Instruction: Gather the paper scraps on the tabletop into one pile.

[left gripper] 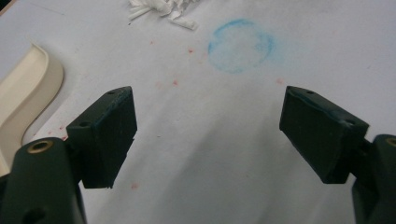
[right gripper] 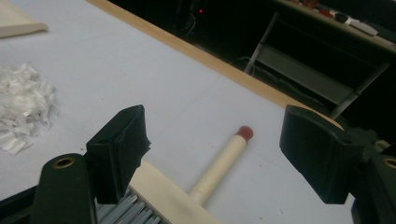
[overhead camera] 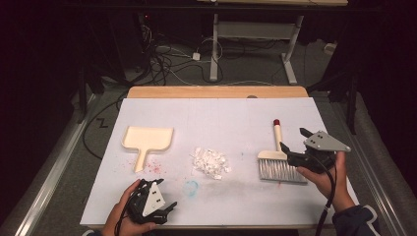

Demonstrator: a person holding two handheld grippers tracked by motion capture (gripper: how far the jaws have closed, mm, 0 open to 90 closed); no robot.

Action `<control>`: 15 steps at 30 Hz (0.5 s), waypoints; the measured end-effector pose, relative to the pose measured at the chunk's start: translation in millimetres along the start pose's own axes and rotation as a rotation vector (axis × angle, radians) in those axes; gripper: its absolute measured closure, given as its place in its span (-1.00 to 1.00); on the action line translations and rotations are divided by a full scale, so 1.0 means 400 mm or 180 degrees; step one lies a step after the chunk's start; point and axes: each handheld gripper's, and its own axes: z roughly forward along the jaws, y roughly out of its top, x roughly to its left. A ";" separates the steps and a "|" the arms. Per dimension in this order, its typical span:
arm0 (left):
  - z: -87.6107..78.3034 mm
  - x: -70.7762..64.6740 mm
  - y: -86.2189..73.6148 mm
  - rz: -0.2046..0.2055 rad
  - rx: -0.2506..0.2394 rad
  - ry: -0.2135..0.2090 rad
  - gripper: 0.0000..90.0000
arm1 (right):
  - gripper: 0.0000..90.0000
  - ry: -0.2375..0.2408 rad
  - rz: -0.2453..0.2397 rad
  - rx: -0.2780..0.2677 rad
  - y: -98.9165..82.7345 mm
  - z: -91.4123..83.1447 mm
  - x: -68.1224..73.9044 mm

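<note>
A cream dustpan (overhead camera: 147, 140) lies at the table's left, handle toward me. In the middle sits a pile of white paper scraps (overhead camera: 211, 162). A hand brush (overhead camera: 275, 157) with grey bristles and a cream, red-tipped handle (right gripper: 219, 163) lies flat at the right. My right gripper (overhead camera: 293, 139) hovers just above the brush, open, its jaws standing either side of the handle without touching it. My left gripper (overhead camera: 169, 210) rests near the front edge, open and empty (left gripper: 208, 107), pointing at bare table beside the dustpan's rim (left gripper: 28, 93).
A white sheet (overhead camera: 221, 118) covers the wooden table. A smudged blue circle (overhead camera: 191, 187) and red specks mark it near the front. Beyond the far edge are a dark floor, cables and a desk frame (overhead camera: 255, 39).
</note>
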 end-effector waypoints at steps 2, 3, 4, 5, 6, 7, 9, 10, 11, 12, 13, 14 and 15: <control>0.000 0.000 0.001 0.0004 0.0003 0.0008 -0.60 | -0.45 -0.0017 -0.0004 -0.0055 -0.004 -0.016 0.005; 0.000 0.001 0.001 0.0009 0.0003 0.0009 -0.60 | -0.46 0.0004 -0.0002 -0.0081 -0.007 -0.024 0.008; 0.001 0.002 0.001 0.0009 0.0006 0.0010 -0.60 | -0.46 -0.0003 -0.0029 -0.0090 -0.011 -0.031 0.011; 0.001 0.003 0.001 0.0005 0.0004 0.0015 -0.60 | -0.46 -0.0006 -0.0041 -0.0087 -0.014 -0.037 0.015; 0.001 0.003 0.001 -0.0001 -0.0005 0.0014 -0.60 | -0.47 0.0015 -0.0028 -0.0101 -0.018 -0.044 0.018; 0.001 0.004 0.000 -0.0013 -0.0016 0.0012 -0.60 | -0.47 0.0018 -0.0037 -0.0126 -0.023 -0.051 0.021; 0.001 0.005 -0.001 -0.0021 -0.0013 0.0011 -0.60 | -0.47 -0.0001 -0.0057 -0.0150 -0.032 -0.066 0.028; 0.002 0.006 -0.001 -0.0023 -0.0012 0.0010 -0.60 | -0.47 0.0004 -0.0060 -0.0173 -0.038 -0.073 0.032; 0.003 0.007 -0.001 -0.0027 -0.0012 0.0009 -0.60 | -0.47 0.0003 -0.0080 -0.0190 -0.044 -0.079 0.037; 0.003 0.008 0.000 -0.0032 -0.0015 0.0005 -0.60 | -0.47 -0.0001 -0.0106 -0.0192 -0.051 -0.084 0.042; 0.004 0.008 0.000 -0.0030 -0.0015 0.0007 -0.60 | -0.48 0.0005 -0.0125 -0.0200 -0.059 -0.088 0.046; 0.003 0.008 0.000 -0.0032 -0.0017 0.0009 -0.60 | -0.48 0.0024 -0.0118 -0.0211 -0.067 -0.092 0.051; 0.003 0.008 0.000 -0.0047 -0.0029 0.0002 -0.60 | -0.48 0.0020 -0.0135 -0.0203 -0.075 -0.095 0.055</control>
